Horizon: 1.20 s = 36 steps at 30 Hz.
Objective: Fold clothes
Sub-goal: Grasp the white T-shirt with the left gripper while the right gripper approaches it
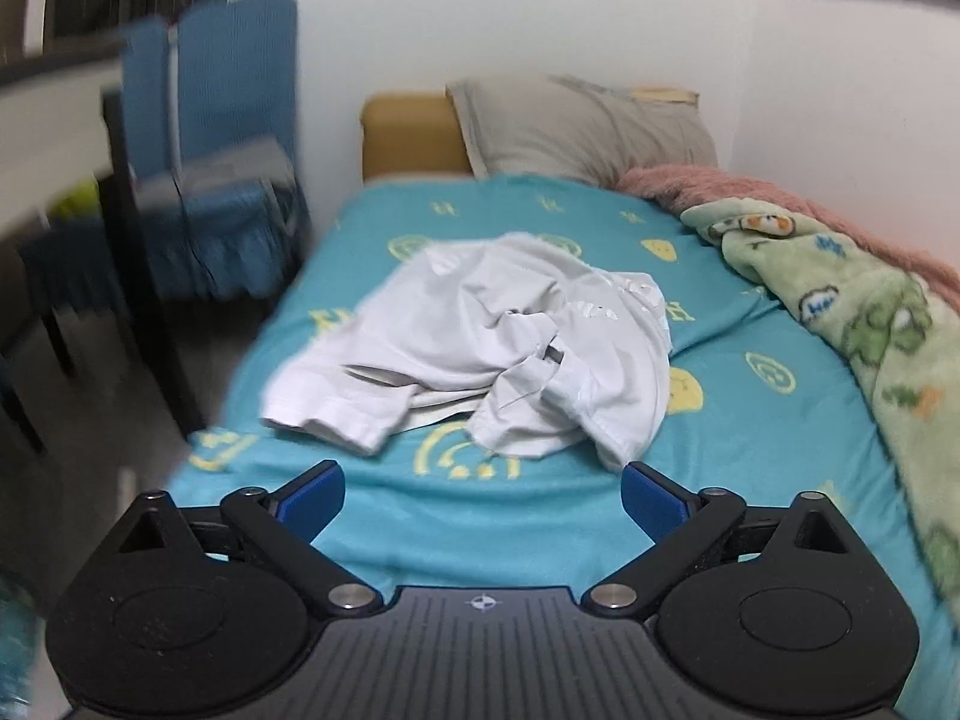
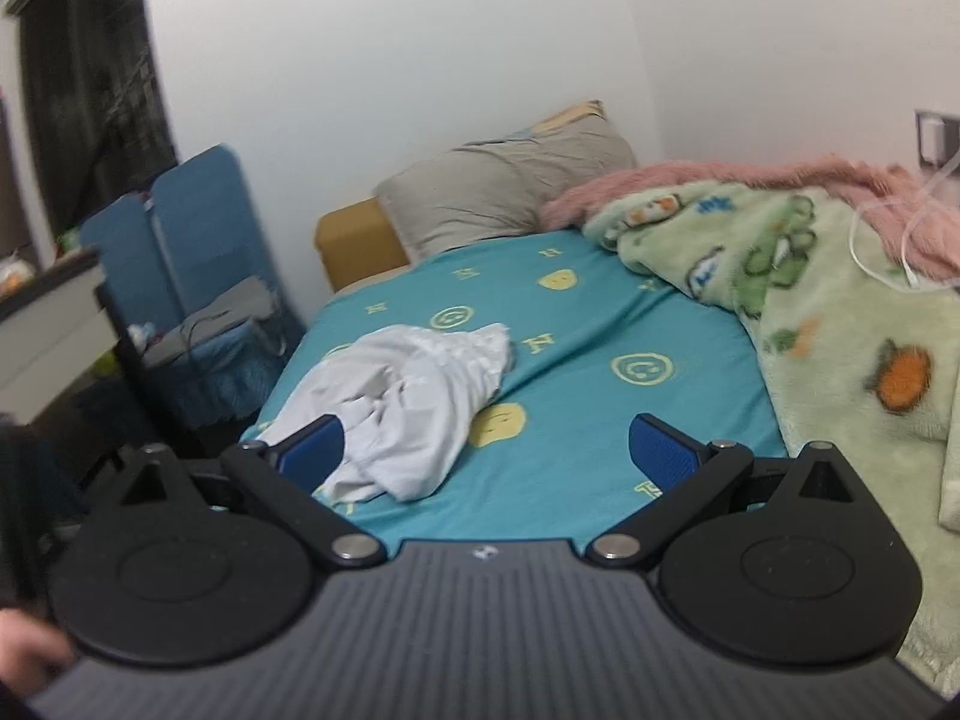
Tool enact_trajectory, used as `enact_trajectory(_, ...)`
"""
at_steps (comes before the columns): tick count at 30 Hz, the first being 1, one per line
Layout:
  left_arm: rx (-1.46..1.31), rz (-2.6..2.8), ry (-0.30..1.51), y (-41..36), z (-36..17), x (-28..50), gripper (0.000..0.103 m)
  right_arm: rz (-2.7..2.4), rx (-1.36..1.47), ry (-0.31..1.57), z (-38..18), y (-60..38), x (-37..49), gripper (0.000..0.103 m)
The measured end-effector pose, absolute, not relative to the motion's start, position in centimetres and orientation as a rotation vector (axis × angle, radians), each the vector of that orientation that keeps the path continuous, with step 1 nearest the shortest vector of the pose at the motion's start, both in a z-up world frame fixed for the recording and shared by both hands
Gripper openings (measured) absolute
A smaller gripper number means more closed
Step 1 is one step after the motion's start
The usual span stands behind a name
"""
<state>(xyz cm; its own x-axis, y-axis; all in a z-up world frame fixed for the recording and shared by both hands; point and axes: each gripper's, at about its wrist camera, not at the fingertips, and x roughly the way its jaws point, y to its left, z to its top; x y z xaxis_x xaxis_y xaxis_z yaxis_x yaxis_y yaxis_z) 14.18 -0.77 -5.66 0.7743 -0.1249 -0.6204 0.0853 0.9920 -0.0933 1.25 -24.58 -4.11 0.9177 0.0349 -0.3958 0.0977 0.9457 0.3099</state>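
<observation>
Both tongs spread wide, gripping nothing: left tongs hover over the near edge of the bed, right tongs likewise, further right. White garment lies crumpled mid-bed on the teal sheet, just beyond the left tongs, untouched. Green fleece blanket bunched along the right side, grey pillow at far end, blue chair left of bed.

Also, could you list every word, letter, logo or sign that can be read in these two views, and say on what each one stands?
"H": yellow letters printed on the teal bedsheet, several upside down.
"N": a yellow letter on the same sheet, right wrist view.
No words: yellow smiley faces and a wifi-like sign on the sheet.
Small round emblem on the left gripper's body: no readable text.
Green blanket prints: too blurred to read.
</observation>
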Motion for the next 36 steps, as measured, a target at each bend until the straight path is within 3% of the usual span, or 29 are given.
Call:
enact_trajectory(5, -0.232, -0.176, 0.709, -1.2, -8.0, 21.8, 0.09, -0.017, 0.431, 0.487, -6.3, -26.4, 3.8, 0.103)
enact_trajectory(10, -0.319, -0.159, 0.718, -1.3, -11.2, 28.6, 0.074, -0.026, 0.498, 0.562, -9.1, -26.6, 7.6, 0.103)
enact_trajectory(13, -0.312, -0.161, 0.713, -1.3, -12.9, 31.2, 0.057, -0.008, 0.473, 0.57, -10.2, -25.6, 9.7, 0.103)
enact_trajectory(17, -0.292, -0.204, 0.649, -0.7, -12.8, 30.4, 0.007, 0.008, 0.454, 0.596, -11.6, -24.8, 10.9, 0.103)
enact_trajectory(22, -0.278, -0.294, 0.555, -0.2, -9.2, 25.6, 0.005, -0.003, 0.45, 0.576, -11.7, -24.7, 10.9, 0.103)
enact_trajectory(31, -0.245, -0.416, 0.403, -0.3, -0.5, 10.0, 0.005, -0.018, 0.407, 0.453, -8.8, -25.0, 7.6, 0.103)
enact_trajectory(36, -0.26, -0.446, 0.342, 0.3, 1.4, 2.8, 0.005, 0.043, 0.419, 0.438, -7.1, -24.6, 4.7, 0.103)
